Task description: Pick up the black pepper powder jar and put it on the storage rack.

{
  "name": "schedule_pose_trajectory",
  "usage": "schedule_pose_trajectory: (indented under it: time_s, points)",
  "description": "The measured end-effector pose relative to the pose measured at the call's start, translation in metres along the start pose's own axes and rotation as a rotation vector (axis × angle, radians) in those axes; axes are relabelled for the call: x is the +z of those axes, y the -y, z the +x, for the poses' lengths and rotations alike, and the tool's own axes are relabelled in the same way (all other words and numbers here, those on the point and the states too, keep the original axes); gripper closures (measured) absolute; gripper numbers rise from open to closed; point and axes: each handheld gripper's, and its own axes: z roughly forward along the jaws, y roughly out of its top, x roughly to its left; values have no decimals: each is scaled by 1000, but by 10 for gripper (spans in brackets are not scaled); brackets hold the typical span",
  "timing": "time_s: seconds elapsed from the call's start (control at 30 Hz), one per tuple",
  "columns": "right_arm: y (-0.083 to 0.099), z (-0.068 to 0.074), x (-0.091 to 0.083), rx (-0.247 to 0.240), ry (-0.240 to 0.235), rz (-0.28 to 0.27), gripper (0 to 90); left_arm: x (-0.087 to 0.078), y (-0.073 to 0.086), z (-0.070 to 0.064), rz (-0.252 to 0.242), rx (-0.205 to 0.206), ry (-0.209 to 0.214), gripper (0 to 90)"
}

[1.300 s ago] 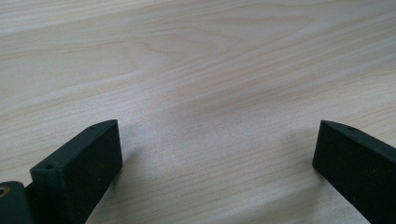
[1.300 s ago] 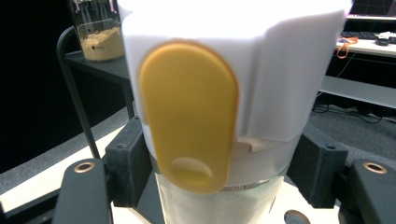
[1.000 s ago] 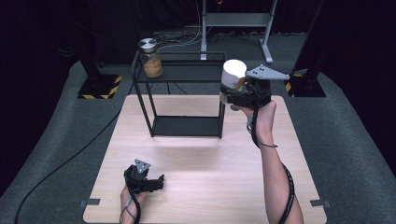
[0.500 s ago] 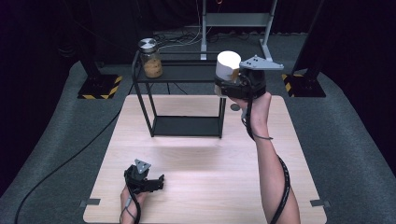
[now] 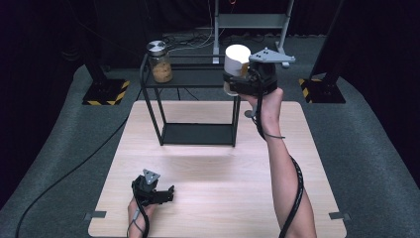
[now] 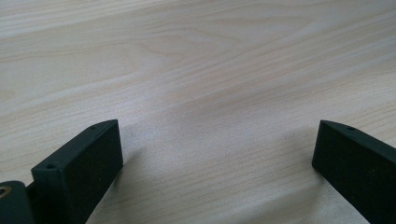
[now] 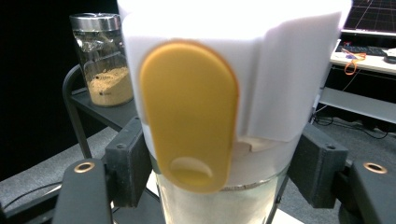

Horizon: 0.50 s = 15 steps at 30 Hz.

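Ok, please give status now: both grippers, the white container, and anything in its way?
Right hand-held gripper shut on white container, held by shelf top. Left hand-held gripper open on table. Jar on shelf's far end.

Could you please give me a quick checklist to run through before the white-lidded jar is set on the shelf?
1. Grip: right gripper shut on the white-lidded jar: ok.
2. Jar upright: ok.
3. Free spot on the black shelf top, right of the brown-filled jar: ok.
4. Jar bottom above the shelf top: cannot tell.
5. Left gripper open, low over the table, out of the way: ok.
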Motion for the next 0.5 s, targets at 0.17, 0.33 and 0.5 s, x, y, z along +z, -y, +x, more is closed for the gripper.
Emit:
schedule_pose_trajectory:
  time_s: [0.17,0.33,0.5]
  points:
    - [-5,-1,8,4,-2,11,294,0,0,0,0,-1,1,12]
    - [-9,-2,17,13,2,15,294,0,0,0,1,0,2,12]
    - [-14,-2,28,20,8,24,294,0,0,1,1,-1,2,12]
